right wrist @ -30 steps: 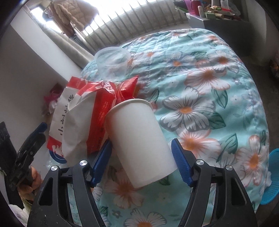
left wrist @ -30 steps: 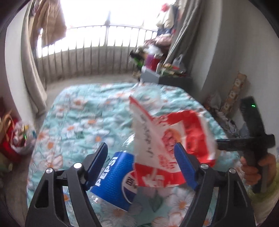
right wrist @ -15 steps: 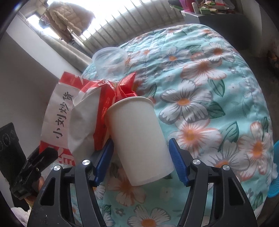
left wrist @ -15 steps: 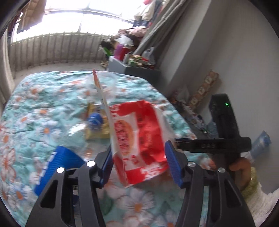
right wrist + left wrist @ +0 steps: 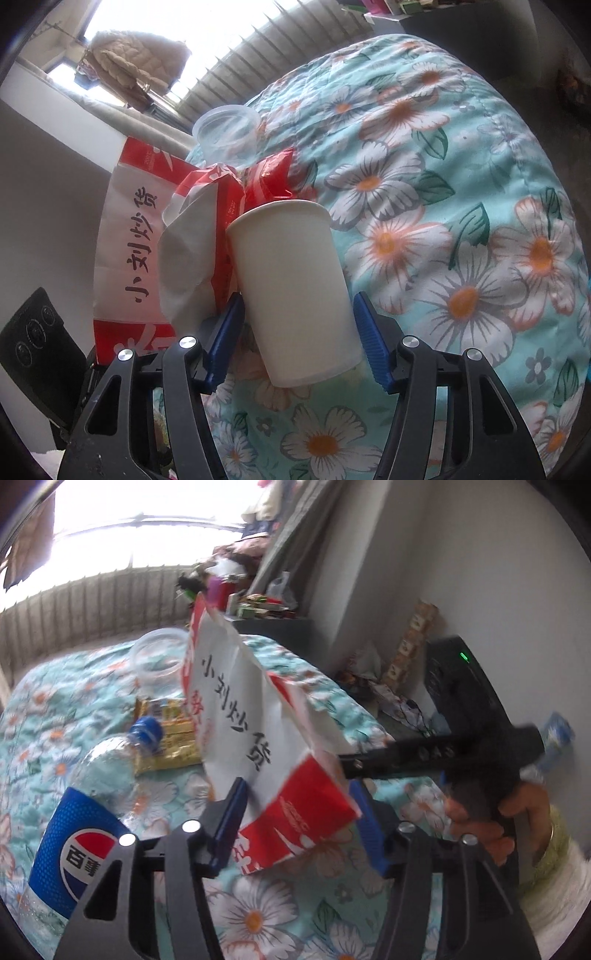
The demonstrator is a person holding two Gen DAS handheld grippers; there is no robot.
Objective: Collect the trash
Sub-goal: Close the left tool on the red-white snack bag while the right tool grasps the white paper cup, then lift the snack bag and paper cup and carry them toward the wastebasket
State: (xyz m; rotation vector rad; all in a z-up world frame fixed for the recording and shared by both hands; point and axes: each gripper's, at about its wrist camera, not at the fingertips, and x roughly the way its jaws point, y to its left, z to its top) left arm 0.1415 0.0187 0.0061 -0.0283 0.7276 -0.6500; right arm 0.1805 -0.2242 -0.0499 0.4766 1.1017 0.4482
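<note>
We see the left gripper (image 5: 297,827) fingers clamped on a red-and-white paper bag (image 5: 258,738) lifted over the floral bed (image 5: 258,915). Right gripper (image 5: 297,343) fingers pinch a white paper cup (image 5: 291,288), beside the bag. Pepsi bottle (image 5: 88,812) and clear plastic container (image 5: 159,661) lie on the bed.

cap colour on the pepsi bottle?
Blue. The Pepsi bottle lies on the floral bedspread; its cap shows best in the left wrist view.

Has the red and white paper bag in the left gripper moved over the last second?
Yes. The paper bag has swung from facing flat-on to standing edgewise, now overlapping the clear plastic tub on the bedspread.
</note>
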